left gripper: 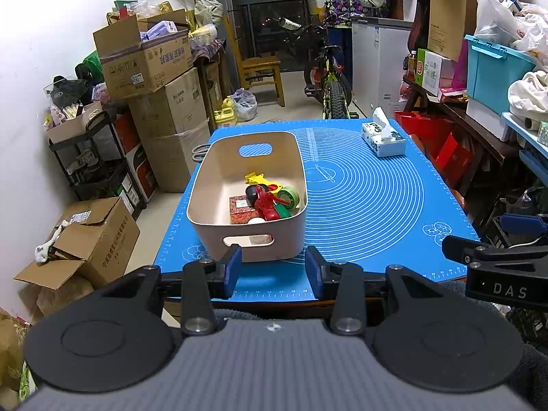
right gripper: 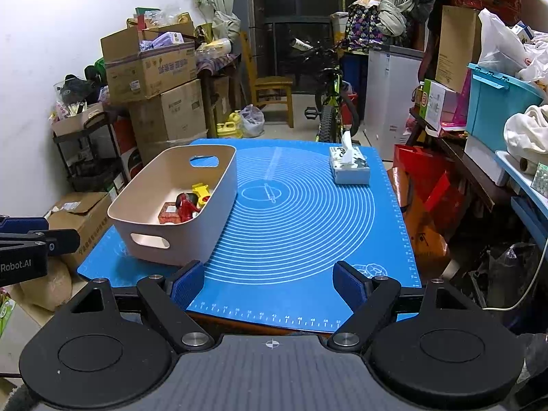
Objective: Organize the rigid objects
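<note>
A beige bin (left gripper: pixel 246 185) is seen just ahead of the left gripper (left gripper: pixel 273 270), set on the blue mat (left gripper: pixel 370 205); its long axis runs away from that gripper, with a handle slot at the near end and another at the far end. From the right gripper (right gripper: pixel 269 282) the bin lies ahead and to the left, angled across the mat. Inside it, gathered toward the near right corner, a red figure (left gripper: pixel 265 202), a yellow toy (left gripper: pixel 255 178), a green tape roll (left gripper: pixel 288 197), a red patterned box (left gripper: pixel 241 209) and a white ball (left gripper: pixel 257 221) are found (other small pieces cannot be made out). A tissue box (right gripper: pixel 350 167) sits ahead and right of the right gripper, well apart from the bin. The left jaws are parted with nothing between them; the right jaws stand wider, likewise unloaded
</note>
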The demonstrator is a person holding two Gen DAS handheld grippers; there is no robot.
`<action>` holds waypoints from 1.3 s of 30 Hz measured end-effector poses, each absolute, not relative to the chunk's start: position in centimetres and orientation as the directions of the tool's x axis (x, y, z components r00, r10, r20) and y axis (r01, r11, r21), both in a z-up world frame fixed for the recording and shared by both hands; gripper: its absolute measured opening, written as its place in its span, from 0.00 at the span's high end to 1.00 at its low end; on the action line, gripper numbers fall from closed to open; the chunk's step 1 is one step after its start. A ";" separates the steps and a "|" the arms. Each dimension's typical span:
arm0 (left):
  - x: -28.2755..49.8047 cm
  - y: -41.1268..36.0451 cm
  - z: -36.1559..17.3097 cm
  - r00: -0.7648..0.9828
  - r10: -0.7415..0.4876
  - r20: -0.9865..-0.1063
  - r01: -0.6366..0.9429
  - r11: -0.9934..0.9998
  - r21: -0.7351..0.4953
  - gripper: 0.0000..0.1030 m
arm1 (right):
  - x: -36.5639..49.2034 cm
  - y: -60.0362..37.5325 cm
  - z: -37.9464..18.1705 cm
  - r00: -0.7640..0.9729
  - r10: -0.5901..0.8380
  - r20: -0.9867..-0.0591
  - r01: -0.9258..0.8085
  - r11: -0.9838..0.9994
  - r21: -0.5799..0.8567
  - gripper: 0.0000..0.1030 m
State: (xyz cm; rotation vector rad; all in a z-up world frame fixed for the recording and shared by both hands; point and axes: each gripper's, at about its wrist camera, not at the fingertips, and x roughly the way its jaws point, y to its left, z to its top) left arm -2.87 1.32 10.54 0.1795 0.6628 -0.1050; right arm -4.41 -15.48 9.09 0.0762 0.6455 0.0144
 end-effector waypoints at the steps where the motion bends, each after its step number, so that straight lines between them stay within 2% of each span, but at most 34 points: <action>1: -2.9 1.3 10.6 0.784 -0.040 -0.620 0.154 0.979 0.132 0.58 | -4.3 -15.5 9.1 0.798 0.038 -0.602 0.009 0.997 0.075 0.18; 39: -2.9 1.3 10.6 0.785 -0.040 -0.618 0.152 0.980 0.130 0.58 | -4.4 -15.2 8.8 0.793 0.040 -0.607 0.005 0.997 0.073 0.18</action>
